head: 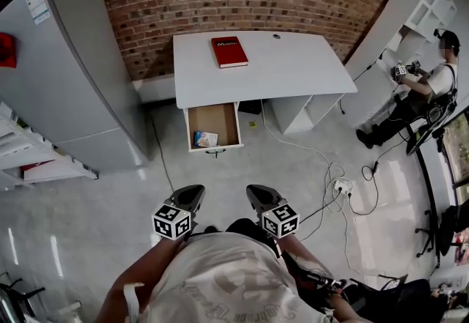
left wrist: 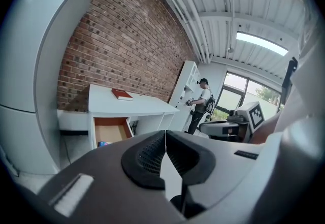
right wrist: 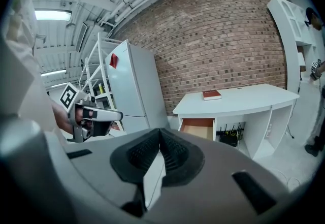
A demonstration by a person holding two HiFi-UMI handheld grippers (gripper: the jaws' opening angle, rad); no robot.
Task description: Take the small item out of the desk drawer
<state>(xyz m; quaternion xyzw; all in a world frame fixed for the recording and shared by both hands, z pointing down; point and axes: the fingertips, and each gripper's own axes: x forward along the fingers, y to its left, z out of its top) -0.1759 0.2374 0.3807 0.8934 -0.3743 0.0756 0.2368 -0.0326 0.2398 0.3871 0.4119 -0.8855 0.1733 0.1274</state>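
Small item: 1, a flat packet with blue and white print (head: pixel 206 139), lying on the drawer bottom near the front panel, toward the left in the head view; a blue corner of it also shows in the left gripper view (left wrist: pixel 103 143).
Drawer: 1 (head: pixel 223 122), pulled open under the left end of the desk, wooden inside, with only the packet visible in it.
Tabletop: 1, white (head: pixel 293 69), standing against the brick wall.
Red book: 1 (head: pixel 229 51), lying flat on the tabletop, behind the drawer.
Refrigerator: 1, grey (head: pixel 73 80), left of the desk.
Power strip: 1 (head: pixel 342 185), on the floor to the right, with cables running to it.
People: 2, the wearer at the bottom of the head view and another person (head: pixel 429 87) standing at the white shelves on the right.
Hand-held grippers: 2, each with 1 marker cube.
Left hand-held gripper (head: pixel 189 195): jaws closed together, pads meeting, nothing between them, touching nothing.
Right hand-held gripper (head: pixel 258 195): jaws closed together as well, empty, touching nothing.
Item relative to the hand-held grippers: well apart, ahead of both across bare floor; both hand-held grippers are held side by side close to the wearer's body and point toward the desk, with the drawer slightly nearer the left one's line.
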